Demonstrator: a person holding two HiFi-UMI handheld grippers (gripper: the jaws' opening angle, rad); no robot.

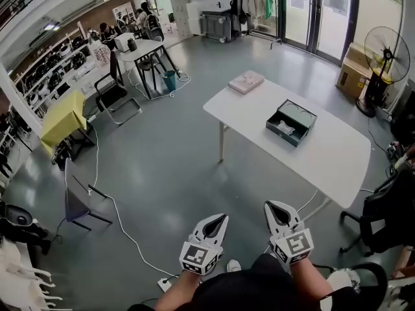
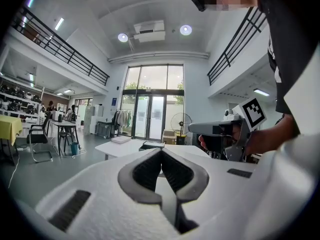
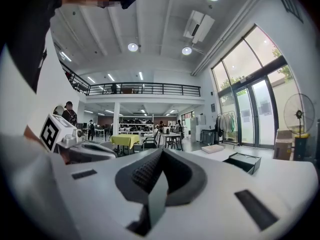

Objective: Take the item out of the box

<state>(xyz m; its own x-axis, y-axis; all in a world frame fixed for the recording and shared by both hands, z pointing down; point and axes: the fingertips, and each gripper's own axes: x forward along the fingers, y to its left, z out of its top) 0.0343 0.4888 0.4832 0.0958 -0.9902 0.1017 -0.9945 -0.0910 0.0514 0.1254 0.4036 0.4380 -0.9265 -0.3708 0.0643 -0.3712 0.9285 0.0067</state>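
While left gripper (image 1: 222, 219) and right gripper (image 1: 270, 206) hang clenched, empty: box (image 1: 305, 112) open-side up, squared to table (image 1: 337, 154), item (image 1: 286, 129) inside.

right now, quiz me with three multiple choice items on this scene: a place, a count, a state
1. Where does the open box stand? A on the white table B on the floor C on a chair
2. How many things lie on that table? A one B two C four
3. How do the right gripper's jaws stand? A wide apart B shut on a cup C shut, empty
Answers: 1 A, it sits on the tabletop; 2 B, the box and a flat pink package; 3 C, the jaws meet, nothing between.
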